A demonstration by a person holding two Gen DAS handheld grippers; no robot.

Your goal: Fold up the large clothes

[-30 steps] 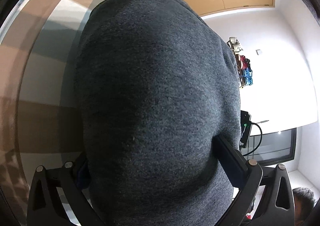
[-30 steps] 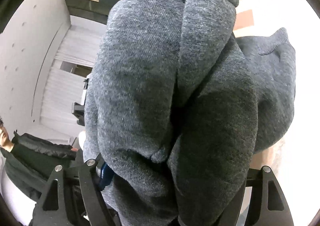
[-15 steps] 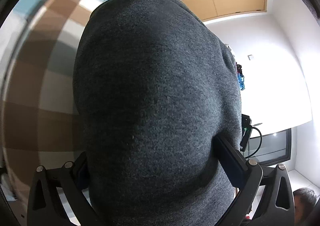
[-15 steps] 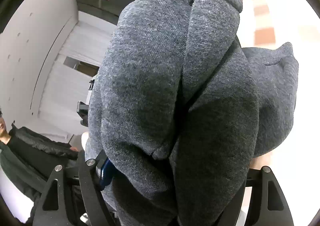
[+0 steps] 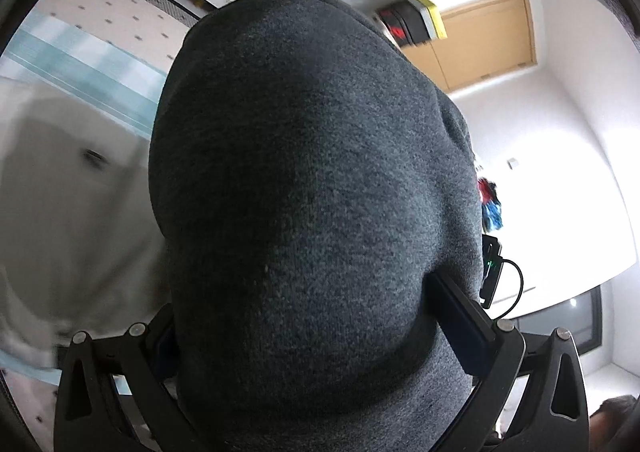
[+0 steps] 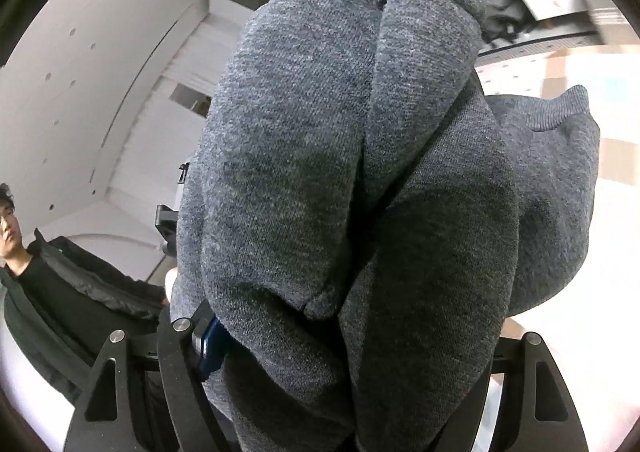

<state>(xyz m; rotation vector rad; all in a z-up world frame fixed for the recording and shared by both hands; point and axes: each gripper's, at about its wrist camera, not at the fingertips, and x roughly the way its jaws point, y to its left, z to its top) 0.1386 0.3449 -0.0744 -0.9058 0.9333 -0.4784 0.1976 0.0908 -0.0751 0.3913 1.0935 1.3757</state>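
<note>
Both grippers are gripping one thick grey sweater (image 5: 312, 212) — soft, floppy, bulky.
Left gripper (image 5: 316, 336) and right gripper (image 6: 352, 336) are pinching bunched folds in their jaws — better hold: the ribbed hem (image 6: 560, 112).

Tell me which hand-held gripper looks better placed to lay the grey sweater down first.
Probably left: its hand-held gripper holds one smooth layer of the sweater, while the right clamps a bunched wad.

Dark grey knit sweater (image 5: 312, 212), black fingers (image 5: 460, 316), tan door (image 5: 488, 40).
</note>
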